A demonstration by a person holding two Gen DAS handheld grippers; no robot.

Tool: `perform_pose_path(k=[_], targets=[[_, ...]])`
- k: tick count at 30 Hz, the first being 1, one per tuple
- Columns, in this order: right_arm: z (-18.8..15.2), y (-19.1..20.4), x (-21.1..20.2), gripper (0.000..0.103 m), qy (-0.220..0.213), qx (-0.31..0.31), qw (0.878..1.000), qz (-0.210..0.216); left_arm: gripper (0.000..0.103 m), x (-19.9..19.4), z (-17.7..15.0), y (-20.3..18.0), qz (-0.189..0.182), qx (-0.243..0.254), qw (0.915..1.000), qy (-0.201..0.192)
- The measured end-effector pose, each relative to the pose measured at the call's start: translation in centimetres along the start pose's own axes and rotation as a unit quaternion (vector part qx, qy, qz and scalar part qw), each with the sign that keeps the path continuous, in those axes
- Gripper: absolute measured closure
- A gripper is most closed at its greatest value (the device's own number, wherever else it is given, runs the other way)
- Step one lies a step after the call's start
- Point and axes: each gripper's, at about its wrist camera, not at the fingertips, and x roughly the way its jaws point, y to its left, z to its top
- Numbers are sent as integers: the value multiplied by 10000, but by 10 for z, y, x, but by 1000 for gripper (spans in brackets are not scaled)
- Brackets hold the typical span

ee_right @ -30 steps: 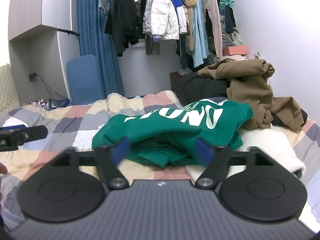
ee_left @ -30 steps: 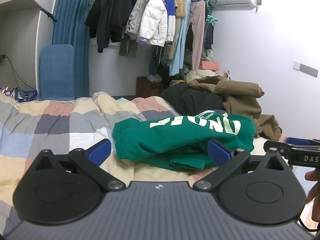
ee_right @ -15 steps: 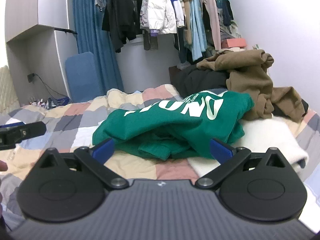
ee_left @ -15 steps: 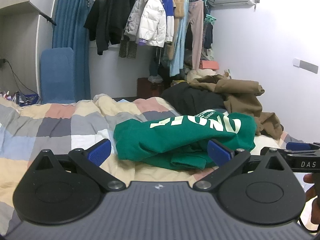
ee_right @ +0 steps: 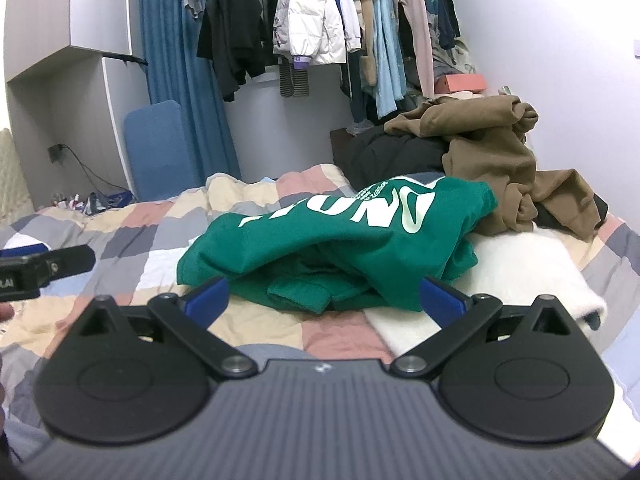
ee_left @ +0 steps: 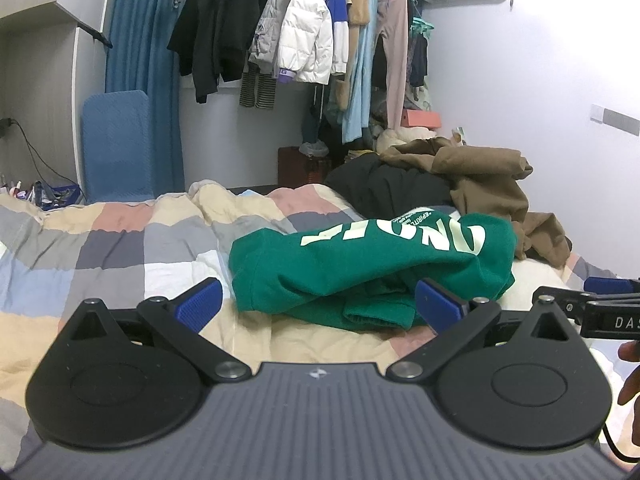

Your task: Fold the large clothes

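A crumpled green sweatshirt (ee_left: pixel 372 264) with pale lettering lies bunched on a bed covered by a checked quilt (ee_left: pixel 120 248), its far end resting partly on a white fluffy garment (ee_right: pixel 520 272) — behind it sits a heap of brown clothing (ee_right: pixel 492 152). The left gripper (ee_left: pixel 316 306) hovers just short of the sweatshirt, fingers spread wide and holding nothing. The right gripper (ee_right: pixel 324 298) has just finished opening its fingers — they too stand wide apart and empty, the sweatshirt's near edge lying beyond their blue tips.
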Motion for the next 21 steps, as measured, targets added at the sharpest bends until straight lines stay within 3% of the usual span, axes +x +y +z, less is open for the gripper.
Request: perform_pose_path(k=[21], targets=[[4, 7, 1, 0, 22, -158, 9999, 18, 0, -7, 0, 4, -22, 48, 10000, -83]])
